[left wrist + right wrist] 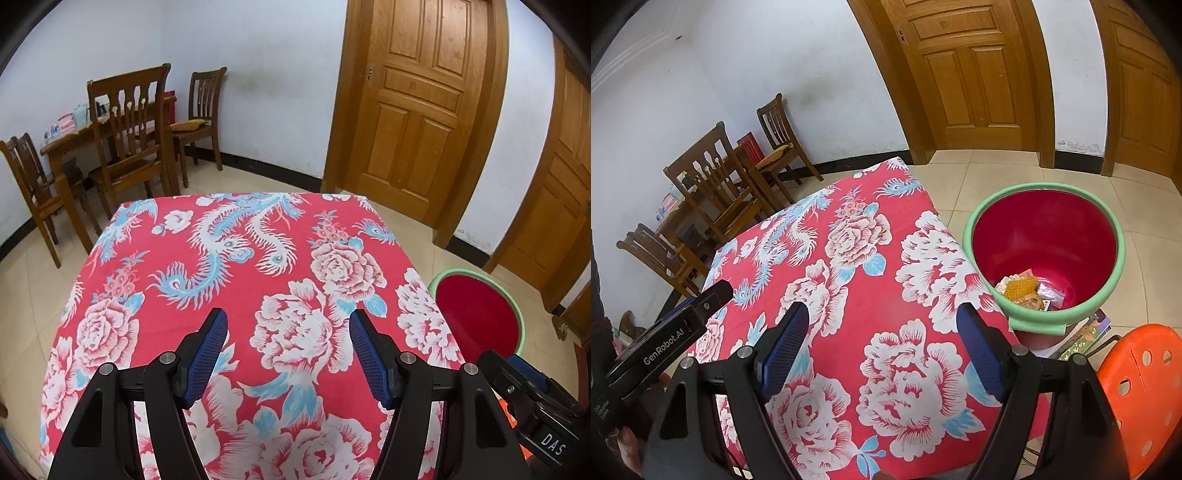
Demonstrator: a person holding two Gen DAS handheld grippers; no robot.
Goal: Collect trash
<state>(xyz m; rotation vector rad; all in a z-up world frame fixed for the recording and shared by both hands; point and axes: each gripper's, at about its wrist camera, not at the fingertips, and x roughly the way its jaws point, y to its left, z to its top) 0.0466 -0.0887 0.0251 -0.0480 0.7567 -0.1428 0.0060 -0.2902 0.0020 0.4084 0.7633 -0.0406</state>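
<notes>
A red bucket with a green rim (1115,273) stands on the floor just right of the table; its rim (517,310) also shows in the left wrist view. At its bottom lies a heap of trash (1028,291): yellow foam netting, wrappers and clear plastic. The table wears a red cloth with white and blue flowers (236,295) (849,295), and no loose item shows on it. My left gripper (288,325) hovers open over the cloth with nothing between its blue pads. My right gripper (882,321) is open over the cloth's right part, also holding nothing.
An orange perforated stool (1145,398) sits at the near right, with printed papers (1086,336) under the bucket's edge. A wooden dining table and chairs (125,129) stand at the back left. Two wooden doors (417,103) close the far wall. Beige floor tiles (997,177) surround the table.
</notes>
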